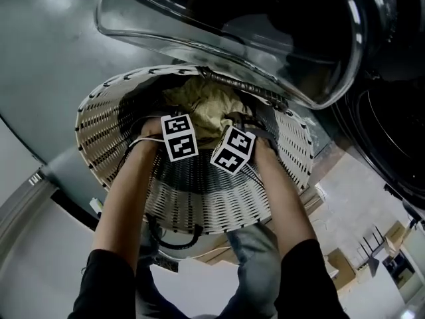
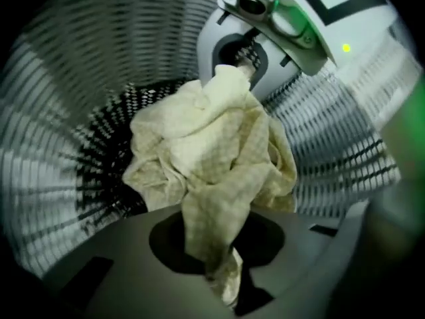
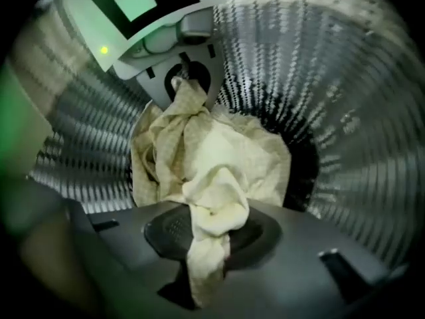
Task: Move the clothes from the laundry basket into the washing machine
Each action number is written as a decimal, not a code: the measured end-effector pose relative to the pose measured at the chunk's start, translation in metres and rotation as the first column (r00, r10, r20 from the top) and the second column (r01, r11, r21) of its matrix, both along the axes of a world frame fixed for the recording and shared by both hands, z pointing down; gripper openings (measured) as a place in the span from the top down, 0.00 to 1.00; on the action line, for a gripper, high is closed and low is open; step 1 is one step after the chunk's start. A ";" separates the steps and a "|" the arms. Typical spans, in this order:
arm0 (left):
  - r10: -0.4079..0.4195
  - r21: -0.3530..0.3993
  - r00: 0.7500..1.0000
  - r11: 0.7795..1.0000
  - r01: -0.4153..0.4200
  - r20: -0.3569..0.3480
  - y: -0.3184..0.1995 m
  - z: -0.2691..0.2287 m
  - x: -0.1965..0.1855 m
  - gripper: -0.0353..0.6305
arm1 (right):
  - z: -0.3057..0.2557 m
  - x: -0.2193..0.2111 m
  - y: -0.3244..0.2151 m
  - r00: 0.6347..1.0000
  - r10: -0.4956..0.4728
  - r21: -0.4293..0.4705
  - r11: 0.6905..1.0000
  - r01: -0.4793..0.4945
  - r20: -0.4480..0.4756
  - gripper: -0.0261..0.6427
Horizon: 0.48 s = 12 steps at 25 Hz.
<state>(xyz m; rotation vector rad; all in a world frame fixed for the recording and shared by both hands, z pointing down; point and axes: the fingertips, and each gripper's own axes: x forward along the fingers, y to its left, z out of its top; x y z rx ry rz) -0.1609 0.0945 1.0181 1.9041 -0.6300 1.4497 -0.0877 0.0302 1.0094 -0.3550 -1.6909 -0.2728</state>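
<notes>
One yellow cloth (image 2: 212, 158) in one basket (image 1: 99, 131); left gripper (image 2: 224, 290) and right gripper (image 3: 199, 286) both clamp it, basket floor lost in shadow

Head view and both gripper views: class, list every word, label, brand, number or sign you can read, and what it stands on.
None can be read.
Left marker cube and right marker cube: black-and-white square code patterns, not text.
Cloth and laundry basket: no tag or print shows.

Black sleeves (image 1: 106, 281) are worn, along with grey-blue trousers (image 1: 255, 261)
</notes>
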 end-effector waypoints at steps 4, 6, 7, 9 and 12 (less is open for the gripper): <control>-0.070 -0.005 0.997 0.998 0.070 -0.016 0.003 -0.041 -0.007 0.82 | -0.040 -0.006 0.003 0.996 0.066 -0.041 0.997 -0.064 0.058 0.82; -0.100 -0.001 0.994 0.995 0.100 -0.033 0.004 -0.066 -0.010 0.82 | -0.061 -0.006 0.005 0.991 0.103 -0.057 0.994 -0.099 0.080 0.82; -0.118 0.004 0.992 0.993 0.118 -0.041 0.004 -0.079 -0.010 0.82 | -0.073 -0.005 0.006 0.988 0.129 -0.067 0.990 -0.123 0.089 0.83; -0.149 0.017 0.987 0.989 0.150 -0.056 0.003 -0.106 -0.013 0.82 | -0.098 -0.004 0.008 0.976 0.190 -0.094 0.979 -0.180 0.110 0.83; -0.194 0.034 0.978 0.980 0.197 -0.081 0.007 -0.146 -0.017 0.82 | -0.138 -0.006 0.011 0.950 0.275 -0.129 0.958 -0.258 0.150 0.83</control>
